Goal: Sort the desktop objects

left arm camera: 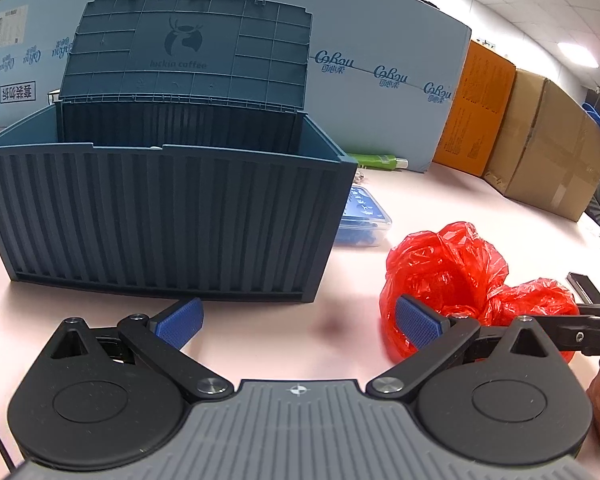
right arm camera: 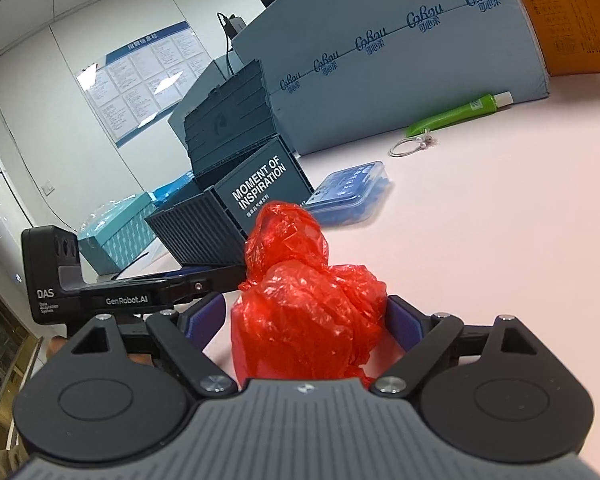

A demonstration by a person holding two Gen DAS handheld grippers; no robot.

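Red bag between wide right jaws, beside the open bin.

The left gripper [left arm camera: 300,320] is released, jaws spread over bare pink table [left arm camera: 340,264], just in front of the ribbed blue bin [left arm camera: 160,216] with its lid [left arm camera: 188,48] up. The right gripper [right arm camera: 304,320] is also spread wide, the crumpled red bag [right arm camera: 304,312] lying on the table between its pads; whether the pads press it cannot be told. Beyond lie a clear blue case [right arm camera: 348,192], a ring [right arm camera: 412,146] and a green tube [right arm camera: 456,114].
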